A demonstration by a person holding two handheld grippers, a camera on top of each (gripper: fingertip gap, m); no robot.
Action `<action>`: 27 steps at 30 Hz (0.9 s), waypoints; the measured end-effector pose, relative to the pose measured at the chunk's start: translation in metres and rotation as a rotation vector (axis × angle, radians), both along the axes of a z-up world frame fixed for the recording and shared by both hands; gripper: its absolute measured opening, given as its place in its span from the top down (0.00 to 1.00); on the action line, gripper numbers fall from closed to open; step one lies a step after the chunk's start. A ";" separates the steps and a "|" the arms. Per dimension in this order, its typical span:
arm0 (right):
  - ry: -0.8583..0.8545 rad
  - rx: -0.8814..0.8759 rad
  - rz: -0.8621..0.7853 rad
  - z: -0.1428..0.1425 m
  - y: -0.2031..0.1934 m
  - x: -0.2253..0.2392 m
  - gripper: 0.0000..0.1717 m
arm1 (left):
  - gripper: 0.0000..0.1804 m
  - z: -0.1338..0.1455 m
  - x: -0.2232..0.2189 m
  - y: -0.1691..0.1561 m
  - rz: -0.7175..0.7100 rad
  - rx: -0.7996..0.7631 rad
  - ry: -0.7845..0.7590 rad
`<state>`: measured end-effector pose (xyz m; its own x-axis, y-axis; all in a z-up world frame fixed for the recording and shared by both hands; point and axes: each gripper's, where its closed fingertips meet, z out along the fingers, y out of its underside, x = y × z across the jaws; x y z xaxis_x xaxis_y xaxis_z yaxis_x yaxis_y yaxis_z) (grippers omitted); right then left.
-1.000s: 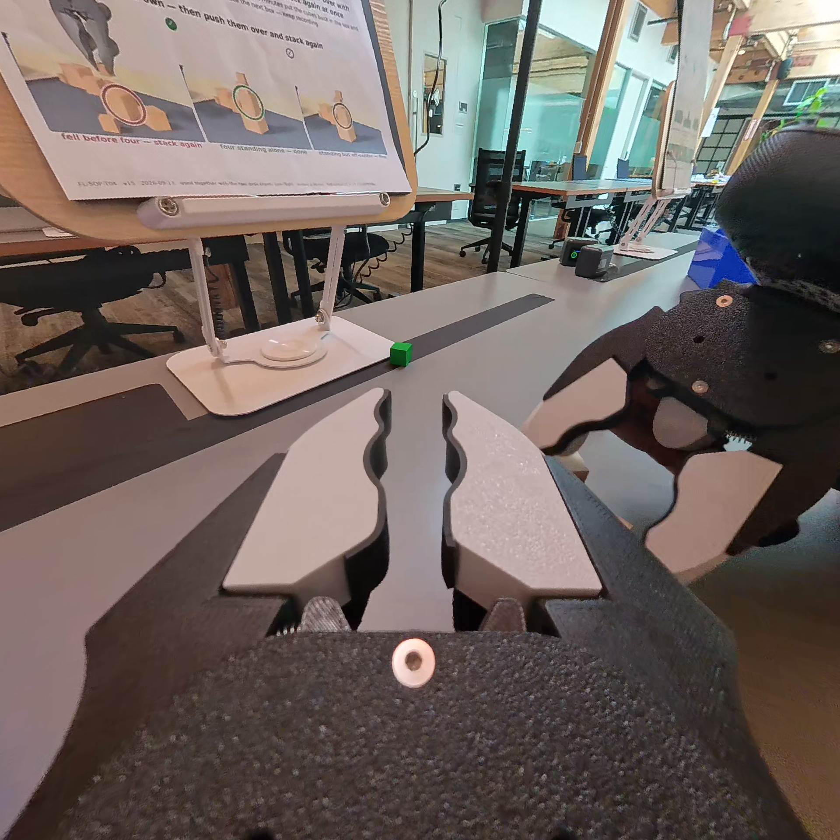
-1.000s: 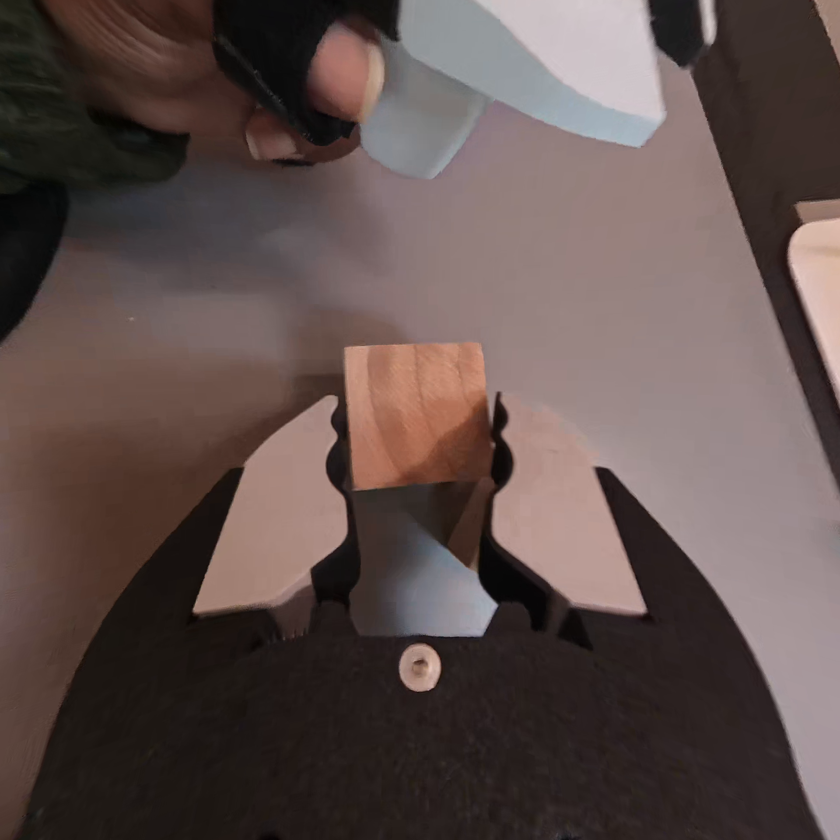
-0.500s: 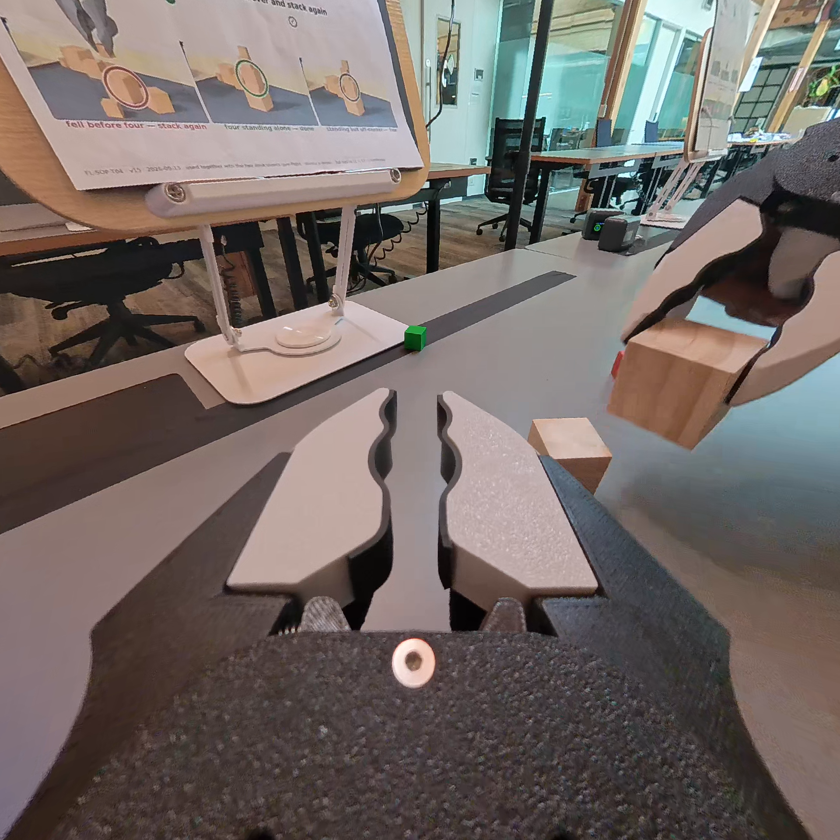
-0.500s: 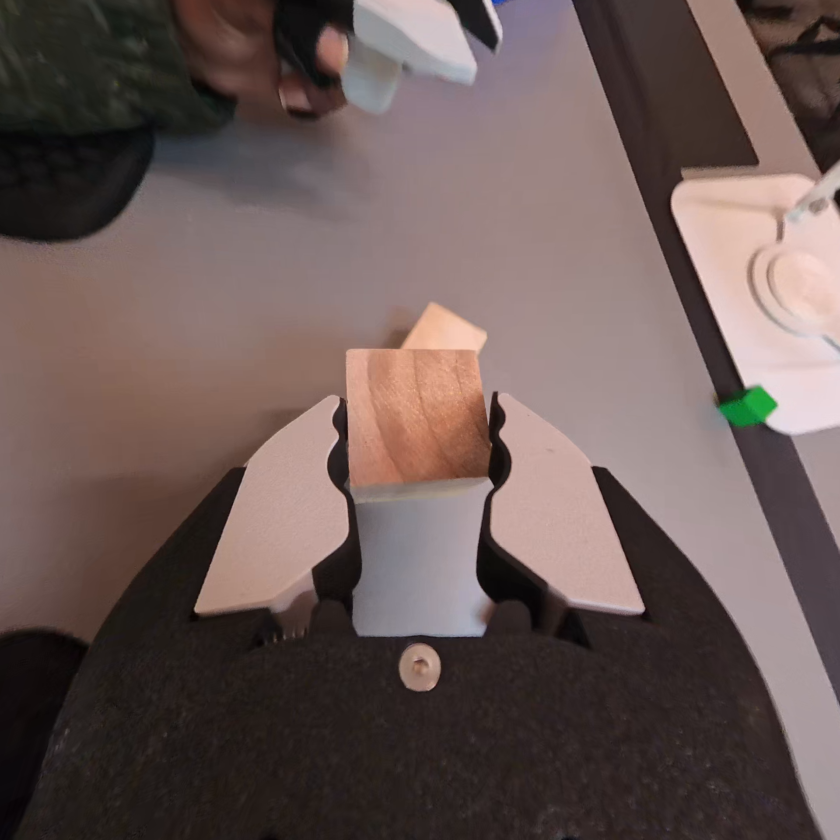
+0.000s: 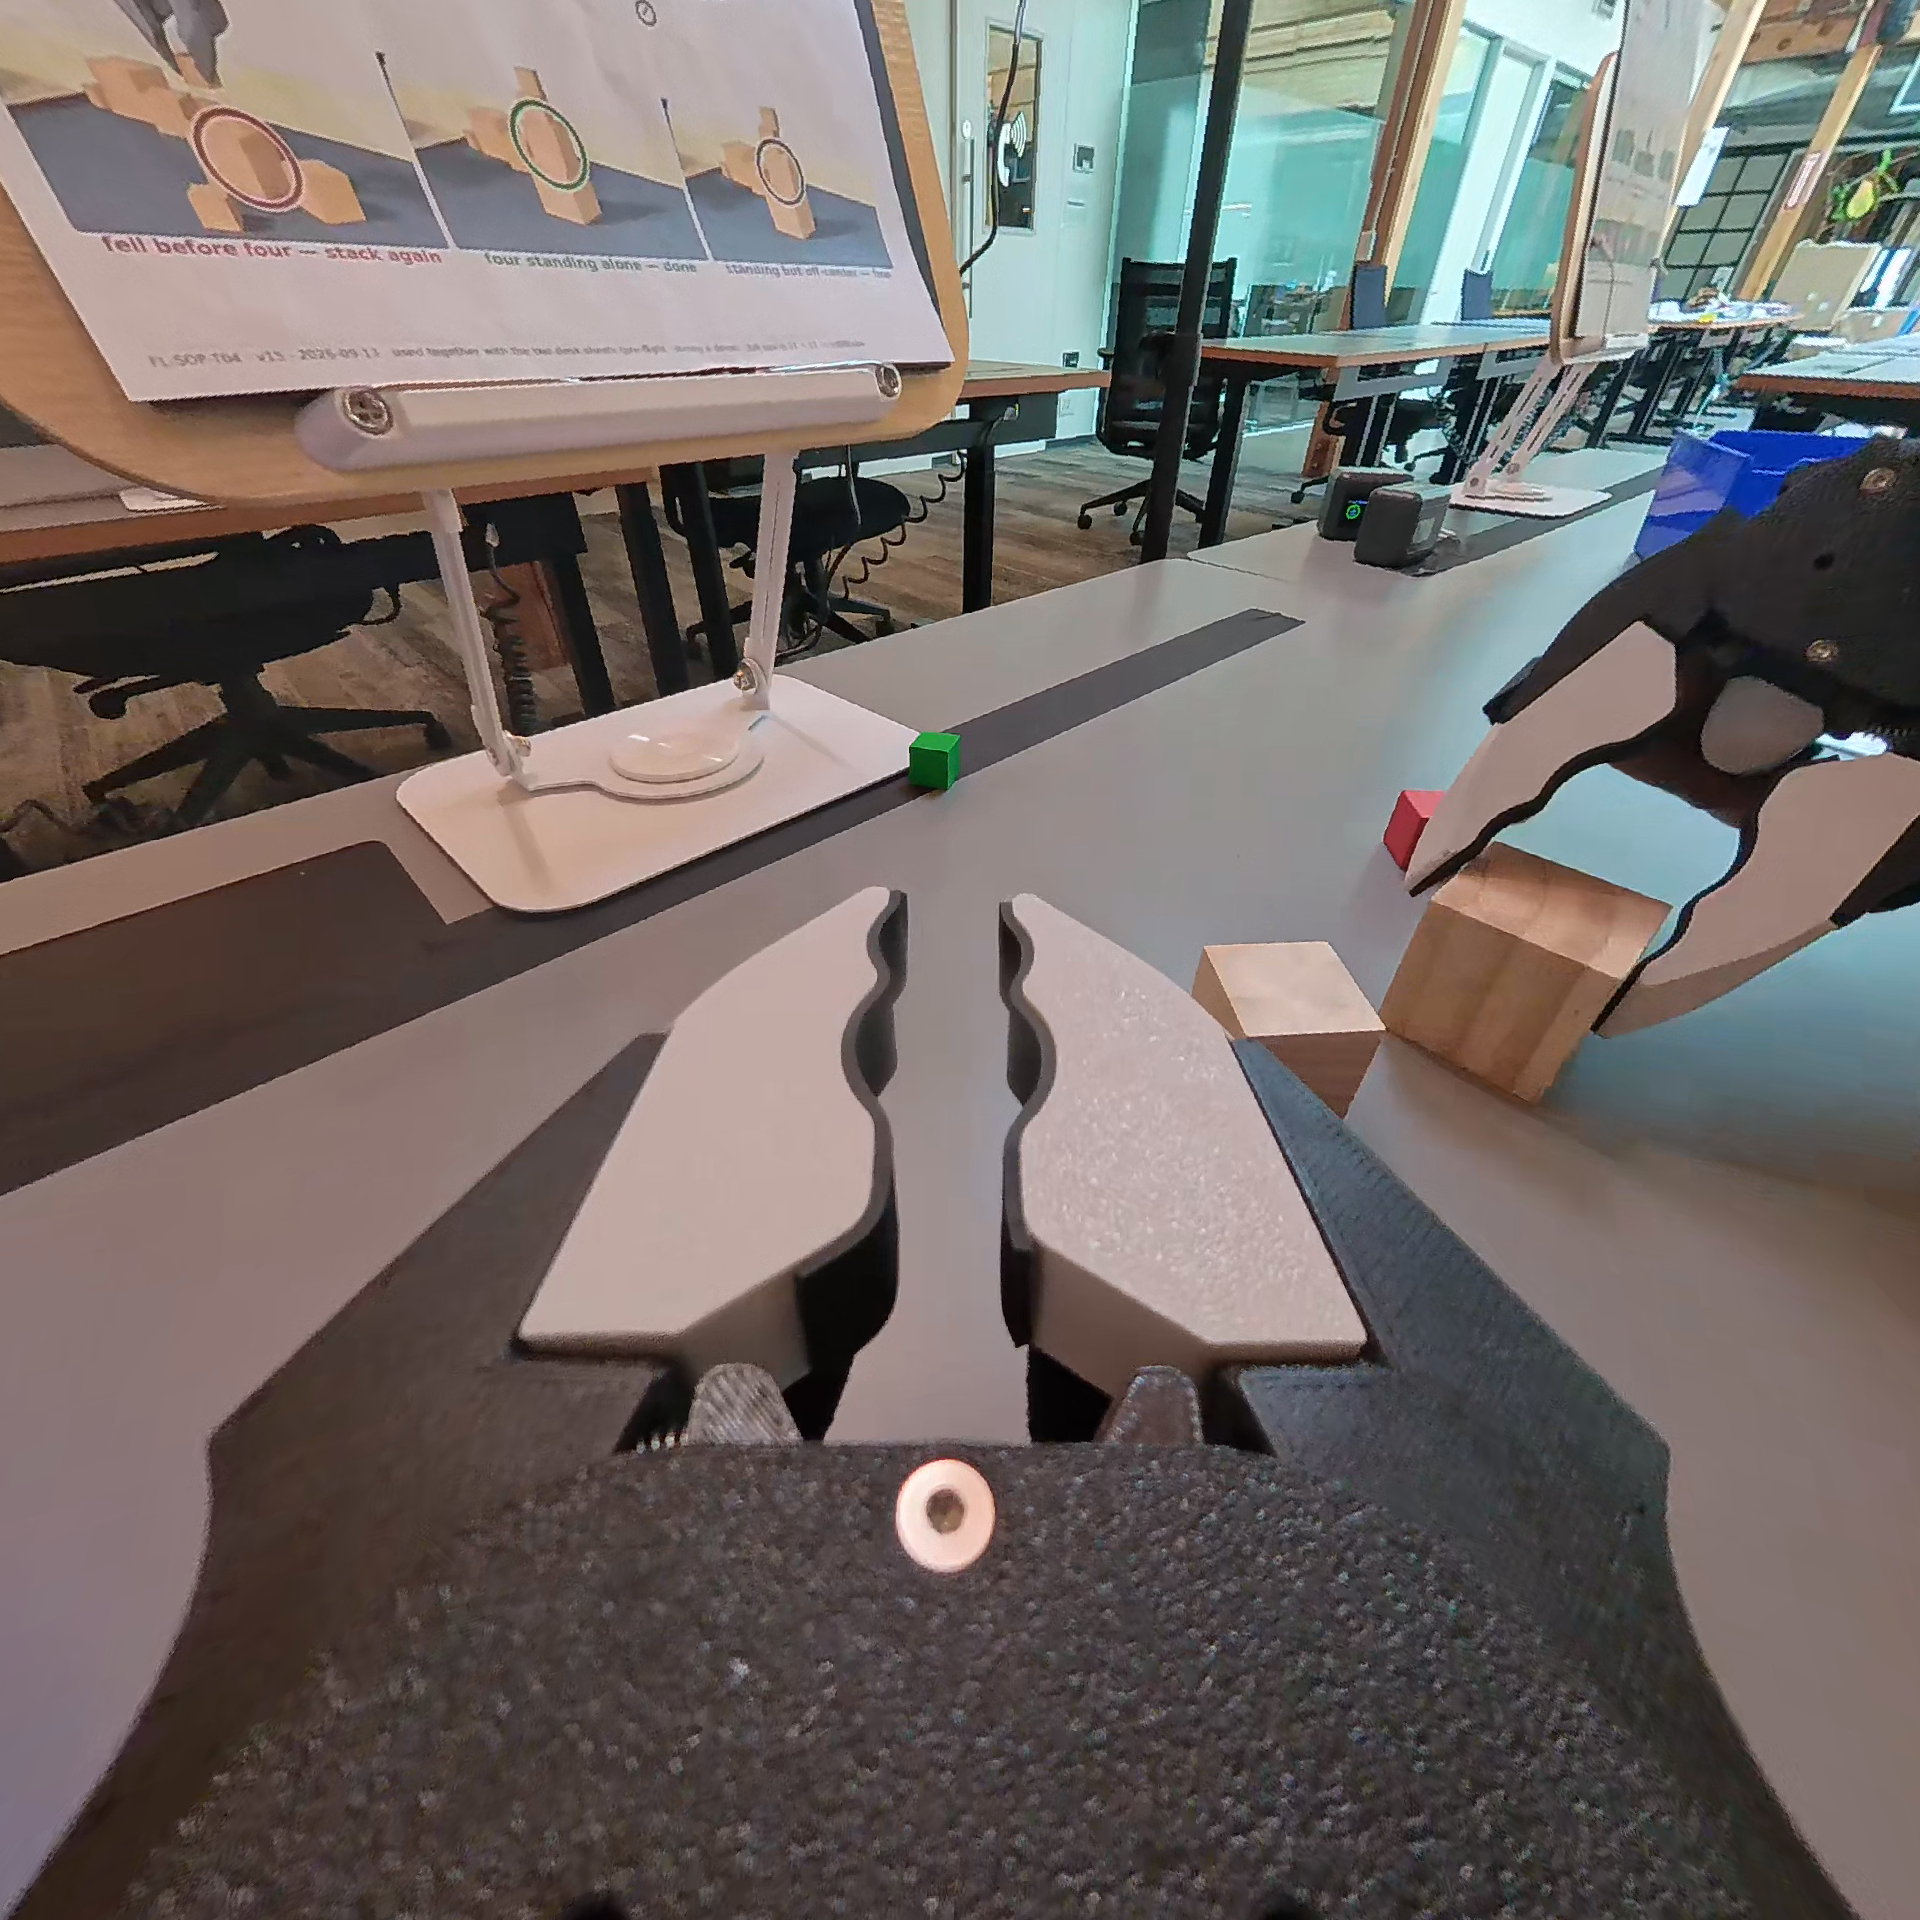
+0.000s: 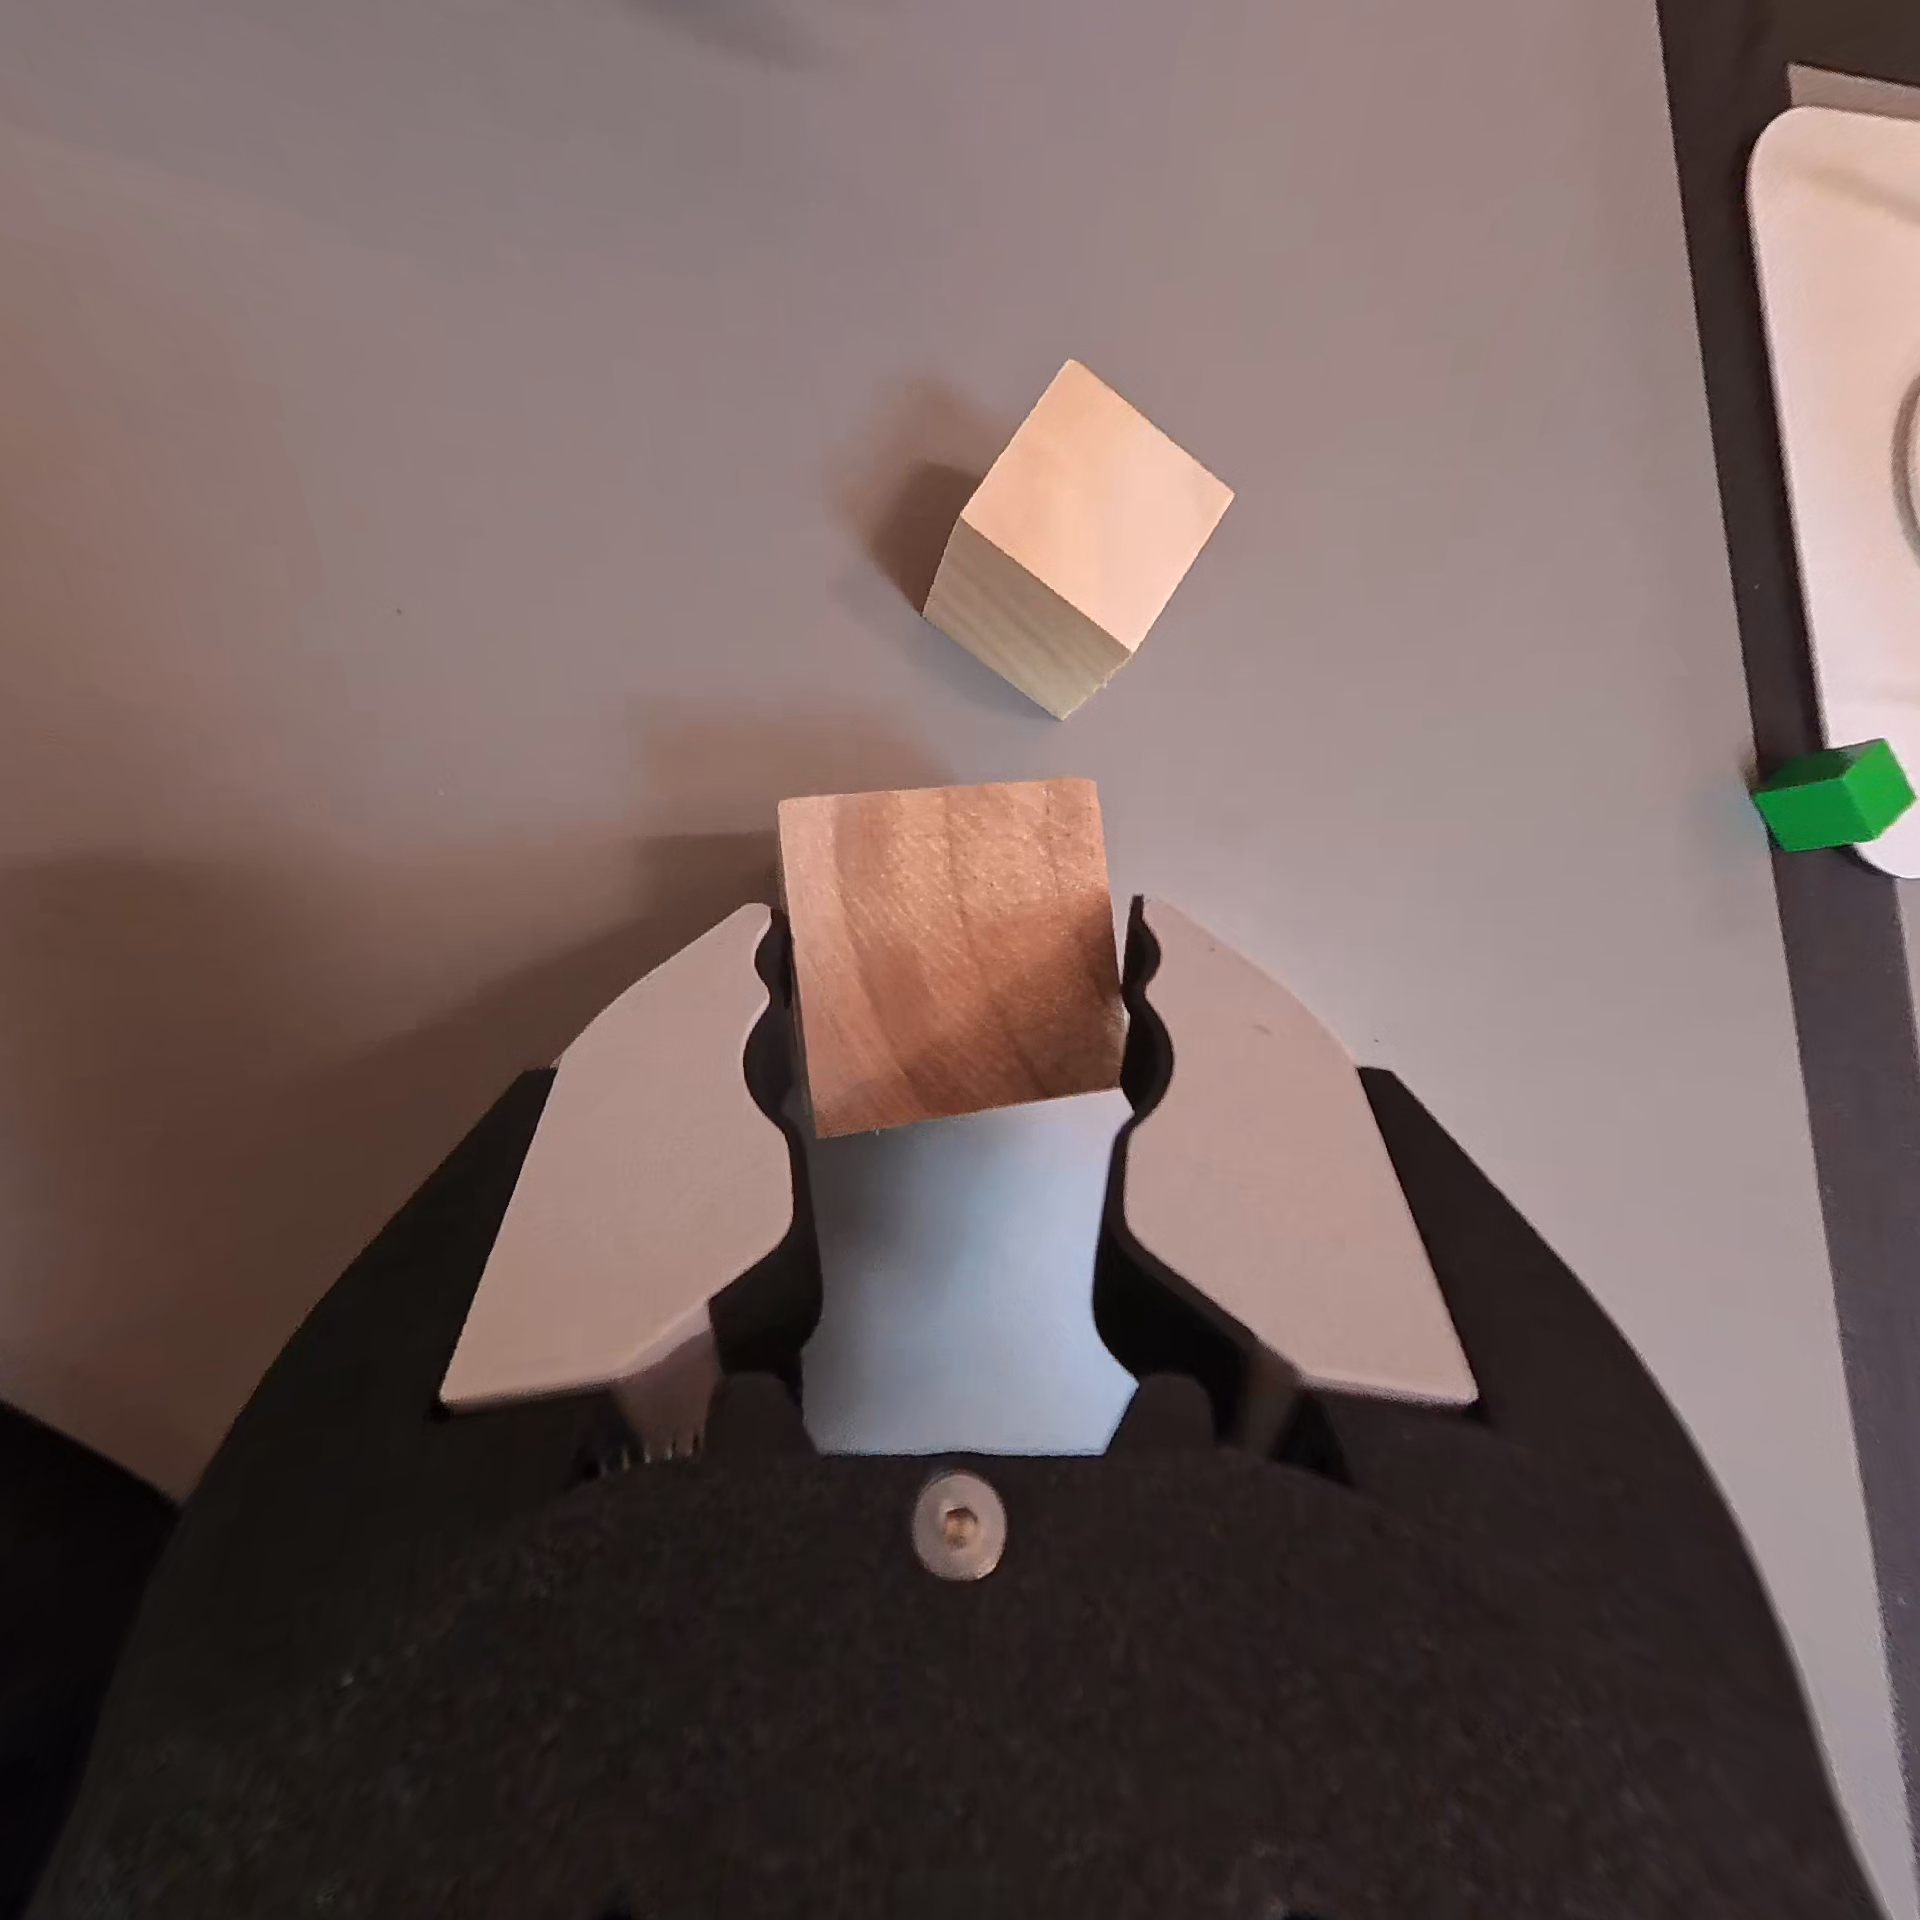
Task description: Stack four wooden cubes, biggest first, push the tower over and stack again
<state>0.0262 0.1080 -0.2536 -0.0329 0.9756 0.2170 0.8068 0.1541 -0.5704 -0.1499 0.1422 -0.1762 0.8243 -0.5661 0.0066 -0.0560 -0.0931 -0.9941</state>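
My right gripper [image 6: 951, 914] is shut on a brown wooden cube [image 6: 951, 956], which sits slightly turned between the pads. In the left wrist view this cube [image 5: 1507, 966] rests on the grey table [image 5: 1143, 831], with the right gripper's fingers [image 5: 1538, 769] straddling it from above. A lighter wooden cube [image 6: 1081, 530] lies just beyond it, and it shows in the left wrist view [image 5: 1288, 997] beside my left gripper's right finger. My left gripper [image 5: 951, 914] hovers low over the table. Its pads are a narrow gap apart with nothing between them.
A small green cube [image 5: 933, 761] sits on a dark strip [image 5: 1091, 686] beside the white base [image 5: 644, 790] of a stand holding a printed sheet. A small red cube [image 5: 1411, 821] lies behind the right gripper. A blue bin [image 5: 1725, 488] stands far right. The grippers' ends are close to 20 centimetres from one another.
The right gripper carried the brown cube through the air and lowered it onto the table next to the lighter cube. The cube turned slightly in the grasp. The left gripper's pads narrowed a little.
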 end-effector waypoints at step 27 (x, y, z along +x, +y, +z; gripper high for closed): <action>-0.315 0.009 0.128 -0.002 0.005 0.010 0.62 | 0.90 0.002 0.011 -0.005 -0.064 0.004 0.007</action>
<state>0.0365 0.1135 -0.2559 -0.2215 0.9574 0.1850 0.9171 0.2690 -0.2940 -0.1386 0.1370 -0.1738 0.7864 -0.6177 -0.0016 -0.0688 -0.0851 -0.9940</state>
